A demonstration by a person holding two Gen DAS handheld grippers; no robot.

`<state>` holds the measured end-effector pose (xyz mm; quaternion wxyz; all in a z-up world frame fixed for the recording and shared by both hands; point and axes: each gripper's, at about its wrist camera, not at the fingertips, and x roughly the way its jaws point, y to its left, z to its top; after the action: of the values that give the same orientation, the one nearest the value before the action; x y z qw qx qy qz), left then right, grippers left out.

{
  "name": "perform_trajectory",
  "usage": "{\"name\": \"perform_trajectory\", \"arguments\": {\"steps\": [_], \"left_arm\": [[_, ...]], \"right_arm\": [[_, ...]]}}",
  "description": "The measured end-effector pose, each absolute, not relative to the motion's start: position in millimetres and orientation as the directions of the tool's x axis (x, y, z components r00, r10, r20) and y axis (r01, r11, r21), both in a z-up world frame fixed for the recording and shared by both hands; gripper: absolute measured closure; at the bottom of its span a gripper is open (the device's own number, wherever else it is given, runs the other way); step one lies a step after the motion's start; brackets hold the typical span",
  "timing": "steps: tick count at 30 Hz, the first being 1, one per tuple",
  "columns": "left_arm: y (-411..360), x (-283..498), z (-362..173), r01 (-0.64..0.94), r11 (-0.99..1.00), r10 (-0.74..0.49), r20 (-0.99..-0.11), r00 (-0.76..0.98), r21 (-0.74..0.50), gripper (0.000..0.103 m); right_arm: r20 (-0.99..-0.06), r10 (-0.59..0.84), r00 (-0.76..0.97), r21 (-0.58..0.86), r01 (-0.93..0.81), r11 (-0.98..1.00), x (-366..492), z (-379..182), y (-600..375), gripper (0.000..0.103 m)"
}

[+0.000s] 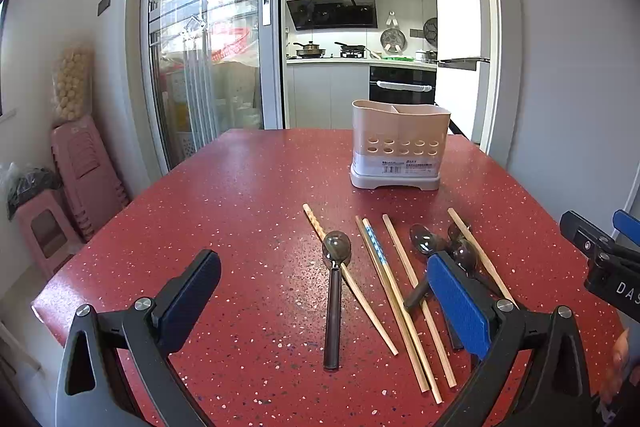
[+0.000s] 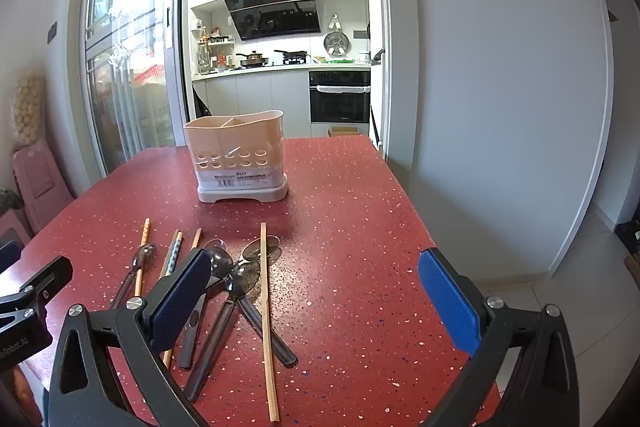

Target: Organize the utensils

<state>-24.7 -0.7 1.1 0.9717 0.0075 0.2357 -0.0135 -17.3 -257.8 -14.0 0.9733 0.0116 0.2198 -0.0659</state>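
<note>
Both jaws stand wide apart and hold nothing. From the left wrist camera, the left gripper [image 1: 324, 291] hovers low over the red speckled table [image 1: 248, 211], its dark finger at 8 o'clock and its blue-padded finger at 4 o'clock. Between them lies a dark-handled spoon [image 1: 334, 291], bowl pointing away, resting across a patterned chopstick [image 1: 348, 277] that runs from 12 toward 5 o'clock. Just right of it lie more chopsticks [image 1: 394, 303], one with a blue-printed band, fanned out side by side. The blue pad stands in front of a cluster of spoons [image 1: 430, 241], hiding their handles, so how they overlap cannot be told here. A beige utensil holder [image 1: 400, 147] with a divider and a row of round holes stands upright at 1 o'clock, well apart from the loose pieces. The right gripper's black body enters at 3 o'clock, cut off by the frame. From the right wrist camera, the right gripper [image 2: 316, 291] hangs over bare tabletop, with the utensils spread toward 9 o'clock and the holder at 11 o'clock. One long chopstick [image 2: 267, 319] lies across the crossed spoon handles [image 2: 240, 303]. The dark finger covers part of the pile, so the exact spoon count stays unclear. Behind the table, a sliding glass door [image 2: 128, 67] opens onto a kitchen.
</note>
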Motion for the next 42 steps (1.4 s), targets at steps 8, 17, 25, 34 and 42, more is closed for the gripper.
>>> {"name": "perform_trajectory", "arguments": {"steps": [8, 17, 25, 34, 42], "left_arm": [[-2.2, -26.1, 3.1, 0.033, 0.999, -0.023, -0.455, 0.890, 0.014, 0.000], [-1.2, -29.0, 5.2, 0.029, 0.999, -0.019, -0.447, 0.895, 0.015, 0.000], [-0.1, -27.5, 5.3, 0.020, 1.000, -0.014, -0.446, 0.895, 0.009, 0.000], [-0.3, -29.2, 4.5, 0.024, 1.000, -0.017, -0.441, 0.897, 0.010, 0.000], [0.1, -29.4, 4.8, 0.024, 1.000, -0.018, -0.442, 0.897, 0.008, 0.000]], "right_arm": [[-0.432, -0.119, 0.894, -0.003, 0.130, 0.991, -17.0, -13.0, -260.3, 0.000], [-0.425, -0.128, 0.896, -0.007, 0.139, 0.990, -17.5, -16.4, -255.7, 0.000], [-0.420, -0.126, 0.899, -0.009, 0.135, 0.991, -21.0, -18.8, -253.4, 0.000], [-0.421, -0.125, 0.898, -0.009, 0.134, 0.991, -19.8, -18.7, -253.1, 0.000], [-0.420, -0.127, 0.899, -0.011, 0.135, 0.991, -21.3, -19.5, -252.0, 0.000]]}}
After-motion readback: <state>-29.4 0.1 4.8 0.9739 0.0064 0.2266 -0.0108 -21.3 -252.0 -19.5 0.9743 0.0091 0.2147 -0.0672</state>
